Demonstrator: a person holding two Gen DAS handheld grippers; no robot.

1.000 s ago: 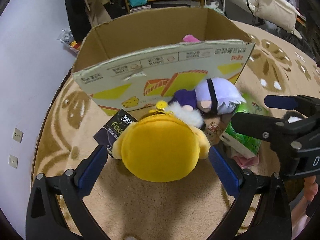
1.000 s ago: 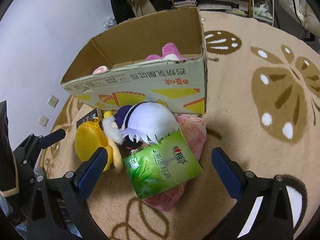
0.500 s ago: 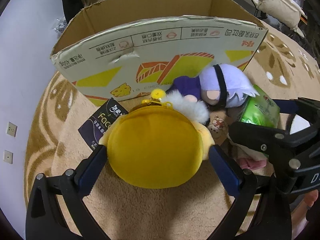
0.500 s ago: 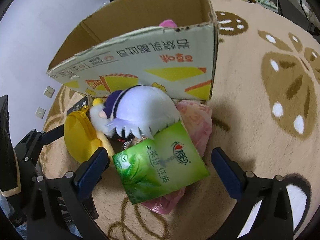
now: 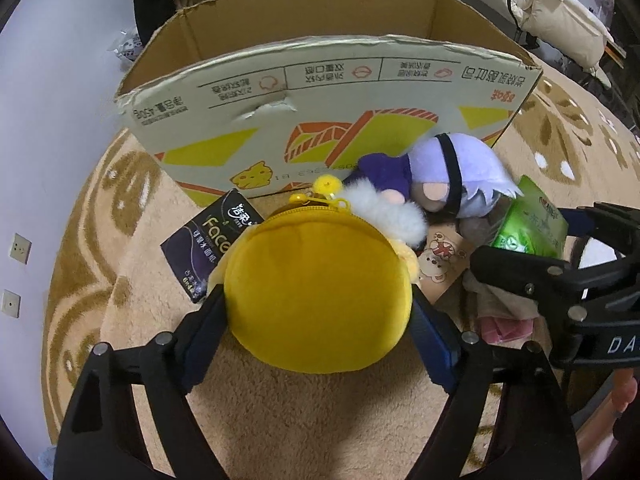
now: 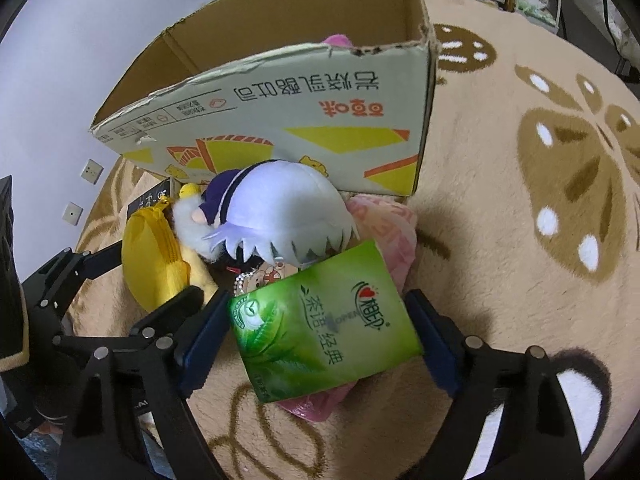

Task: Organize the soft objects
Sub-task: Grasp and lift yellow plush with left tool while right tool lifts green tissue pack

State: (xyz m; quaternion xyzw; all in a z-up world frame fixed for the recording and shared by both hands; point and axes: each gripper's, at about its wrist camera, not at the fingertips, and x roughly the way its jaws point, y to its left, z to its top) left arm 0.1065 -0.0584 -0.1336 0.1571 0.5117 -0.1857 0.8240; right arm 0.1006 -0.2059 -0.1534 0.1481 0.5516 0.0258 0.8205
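Both grippers have closed in since a second ago: then their blue pads stood well apart on either side of the pile, and the pads now press against what they frame. At the centre of the left wrist view, the left gripper (image 5: pixel 318 330) has its jaws clenched on the round yellow pouch (image 5: pixel 318 286), one pad touching each side of it, low in the frame. Behind the pouch, at mid-left, a dark tissue pack (image 5: pixel 210 240) lies on the rug (image 5: pixel 132 272). At upper centre stands the open cardboard box (image 5: pixel 320 92), its printed wall facing the camera. A lilac-haired doll (image 5: pixel 448 178) lies against that wall at mid-right, touching the pouch's white fluff. At the lower centre of the right wrist view, the right gripper (image 6: pixel 318 334) has its jaws clenched on the green tissue pack (image 6: pixel 324 320), a pad touching each long edge. The green pack rests on a pink pack (image 6: pixel 386 220), which shows above and below it. The doll sits just above the green pack at the centre, the pouch to its left with the left gripper on it. Something pink (image 6: pixel 336 40) peeks over the box wall at upper centre. All the soft things except that one lie on the rug outside the box.
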